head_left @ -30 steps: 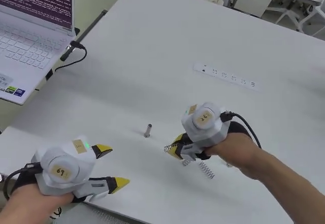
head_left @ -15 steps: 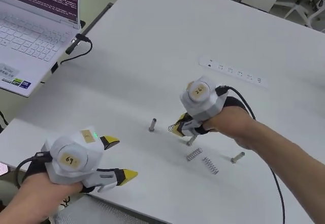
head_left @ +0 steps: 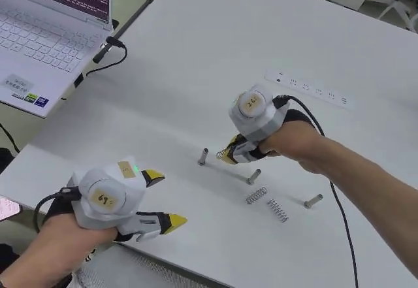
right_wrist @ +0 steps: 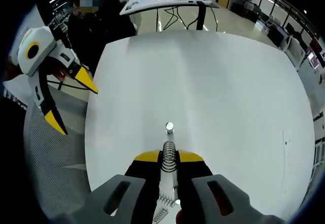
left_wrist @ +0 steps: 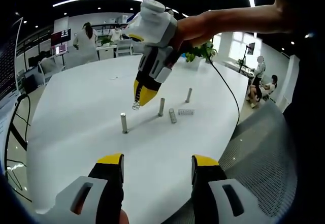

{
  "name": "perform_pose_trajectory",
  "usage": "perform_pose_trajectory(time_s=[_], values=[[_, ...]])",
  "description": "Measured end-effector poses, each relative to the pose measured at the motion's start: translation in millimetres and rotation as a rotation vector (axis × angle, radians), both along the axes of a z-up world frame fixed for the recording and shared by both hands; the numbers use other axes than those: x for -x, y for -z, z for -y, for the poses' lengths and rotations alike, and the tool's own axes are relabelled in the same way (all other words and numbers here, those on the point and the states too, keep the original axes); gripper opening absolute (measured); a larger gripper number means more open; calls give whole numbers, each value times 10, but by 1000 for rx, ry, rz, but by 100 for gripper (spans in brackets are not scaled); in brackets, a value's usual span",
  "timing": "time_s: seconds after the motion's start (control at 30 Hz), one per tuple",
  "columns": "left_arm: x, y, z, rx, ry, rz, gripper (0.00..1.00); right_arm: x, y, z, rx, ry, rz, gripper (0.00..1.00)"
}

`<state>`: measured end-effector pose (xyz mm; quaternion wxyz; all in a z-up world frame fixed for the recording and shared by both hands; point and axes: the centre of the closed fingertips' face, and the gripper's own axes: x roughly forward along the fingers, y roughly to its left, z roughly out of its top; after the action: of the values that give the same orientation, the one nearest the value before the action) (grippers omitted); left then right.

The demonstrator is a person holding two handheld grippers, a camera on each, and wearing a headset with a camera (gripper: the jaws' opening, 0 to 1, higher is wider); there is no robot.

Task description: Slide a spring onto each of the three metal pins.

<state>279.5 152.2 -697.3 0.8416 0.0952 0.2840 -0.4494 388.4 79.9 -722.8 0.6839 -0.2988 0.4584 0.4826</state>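
Observation:
Three short metal pins stand on the white table: the left pin [head_left: 203, 157] [left_wrist: 124, 123] [right_wrist: 169, 128], the middle pin [head_left: 253, 177] [left_wrist: 161, 106] and the right pin [head_left: 313, 201] [left_wrist: 188, 95]. My right gripper [head_left: 226, 154] [right_wrist: 168, 159] [left_wrist: 143, 94] is shut on a spring [head_left: 222, 152] [right_wrist: 168, 155] [left_wrist: 136, 104], held just right of the left pin and slightly above the table. Two loose springs [head_left: 257, 195] [head_left: 277, 210] lie beside the middle pin. My left gripper [head_left: 166, 198] [left_wrist: 157, 160] hovers open and empty near the table's front edge.
An open laptop [head_left: 46, 33] sits at the far left with a black cable [head_left: 108, 56] beside it. A white power strip [head_left: 310, 89] lies at the back right. A mesh chair seat [left_wrist: 254, 153] is by the table edge. People stand in the background.
My right gripper has carried the spring up from the loose springs and leftward, close to the left pin. The left gripper stays open in about the same place. The head camera has shifted.

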Motion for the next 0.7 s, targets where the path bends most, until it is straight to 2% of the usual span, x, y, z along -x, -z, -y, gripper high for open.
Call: perform_pose_trajectory(time_s=[0.7], values=[[-30,30,-60,-1,-15,-14,49,-57,53,-162,-6,-38,-18,9]])
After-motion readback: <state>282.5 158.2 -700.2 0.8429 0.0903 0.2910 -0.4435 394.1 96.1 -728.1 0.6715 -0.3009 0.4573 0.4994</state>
